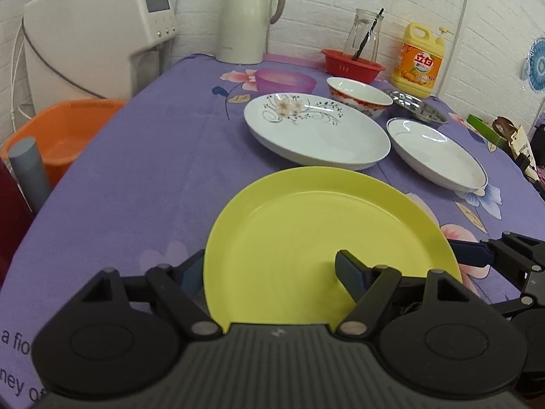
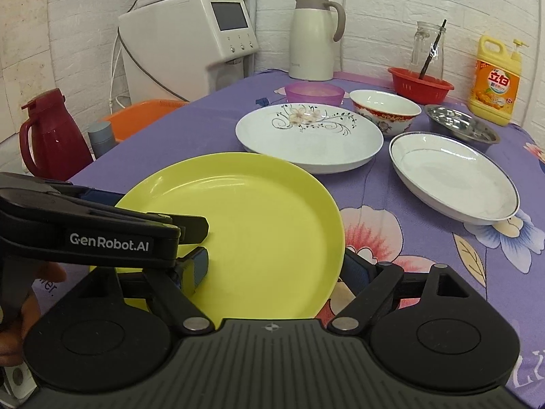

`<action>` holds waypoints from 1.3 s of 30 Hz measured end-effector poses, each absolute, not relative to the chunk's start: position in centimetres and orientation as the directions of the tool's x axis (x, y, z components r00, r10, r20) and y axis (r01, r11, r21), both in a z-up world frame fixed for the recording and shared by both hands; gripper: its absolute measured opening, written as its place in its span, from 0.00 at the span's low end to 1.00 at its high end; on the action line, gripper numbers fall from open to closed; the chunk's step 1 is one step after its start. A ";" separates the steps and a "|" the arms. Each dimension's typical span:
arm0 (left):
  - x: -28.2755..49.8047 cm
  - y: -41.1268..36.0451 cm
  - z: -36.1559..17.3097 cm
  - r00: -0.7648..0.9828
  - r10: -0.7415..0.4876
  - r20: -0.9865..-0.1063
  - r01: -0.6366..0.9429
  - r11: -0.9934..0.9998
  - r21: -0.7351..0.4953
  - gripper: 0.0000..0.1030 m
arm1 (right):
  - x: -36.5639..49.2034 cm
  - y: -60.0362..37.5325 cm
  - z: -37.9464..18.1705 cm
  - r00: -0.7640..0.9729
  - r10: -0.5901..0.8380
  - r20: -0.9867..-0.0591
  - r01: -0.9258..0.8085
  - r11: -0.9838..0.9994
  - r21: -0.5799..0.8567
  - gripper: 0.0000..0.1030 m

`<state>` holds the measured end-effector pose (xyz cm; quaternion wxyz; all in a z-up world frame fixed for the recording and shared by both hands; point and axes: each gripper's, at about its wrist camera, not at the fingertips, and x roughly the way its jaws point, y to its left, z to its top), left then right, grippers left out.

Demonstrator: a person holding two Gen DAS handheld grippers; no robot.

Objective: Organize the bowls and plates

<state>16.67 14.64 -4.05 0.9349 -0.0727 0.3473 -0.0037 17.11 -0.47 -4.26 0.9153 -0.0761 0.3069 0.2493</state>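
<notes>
Left gripper: I am clamping the near left edge of the round yellow-green plastic plate, one finger under the rim at the lower left of the frame, the other pad lying on the plate's inner face.
Right gripper: I am pinching the same plate at its near right edge, one pad on the inner face, the other finger outside the rim at lower centre.
Yellow-green plate: it is sitting low in both frames, gripped by both grippers, over the purple flowered tablecloth.
Large white oval plate with a flower pattern: it is lying just beyond the yellow-green plate, mid-frame.
White plate with a dark rim line: it is lying to the right of the oval plate, just beside it.
Red-patterned white bowl: it is standing behind the oval plate.
Steel bowl: it is standing right of the patterned bowl.
Purple translucent bowl: it is standing behind the oval plate's left end.
Red basket: it is holding a glass bottle, upper right.
Yellow detergent bottle: it is standing at the wall, far right.
Beige jug: it is standing at top centre.
</notes>
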 end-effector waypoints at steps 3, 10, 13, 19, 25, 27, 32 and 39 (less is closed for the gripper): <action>16.8 14.1 -4.4 0.764 -0.043 -0.643 -0.029 0.995 -0.100 0.80 | 17.5 -0.8 -5.3 0.661 0.427 -0.617 -0.505 0.862 0.055 1.00; 18.1 17.3 -2.3 0.786 -0.111 -0.609 -0.022 0.978 -0.207 0.91 | 18.6 -3.1 -4.0 0.656 0.472 -0.589 -0.483 0.862 0.154 1.00; 20.3 19.2 0.2 0.814 -0.089 -0.575 -0.019 0.984 -0.179 0.91 | 20.2 -4.1 -2.3 0.692 0.463 -0.554 -0.473 0.870 0.136 1.00; 26.9 22.7 8.2 0.884 -0.079 -0.461 0.015 0.990 -0.142 0.96 | 25.4 -3.8 -0.1 0.717 0.465 -0.520 -0.494 0.865 0.092 1.00; 32.6 23.1 7.6 0.842 -0.130 -0.524 0.042 0.983 -0.176 0.96 | 31.2 -3.1 -0.1 0.686 0.492 -0.536 -0.508 0.851 0.132 1.00; 33.3 23.2 5.2 0.813 -0.157 -0.561 0.047 0.977 -0.206 0.96 | 32.9 -2.6 -0.4 0.680 0.485 -0.549 -0.507 0.853 0.125 1.00; 34.8 24.4 1.0 0.758 -0.146 -0.636 -0.006 0.973 -0.231 0.96 | 36.4 -1.0 -1.7 0.655 0.471 -0.591 -0.523 0.847 0.095 1.00; 35.3 24.9 -0.7 0.738 -0.153 -0.658 0.006 0.975 -0.220 0.96 | 38.4 0.6 -3.5 0.599 0.456 -0.658 -0.540 0.837 0.088 1.00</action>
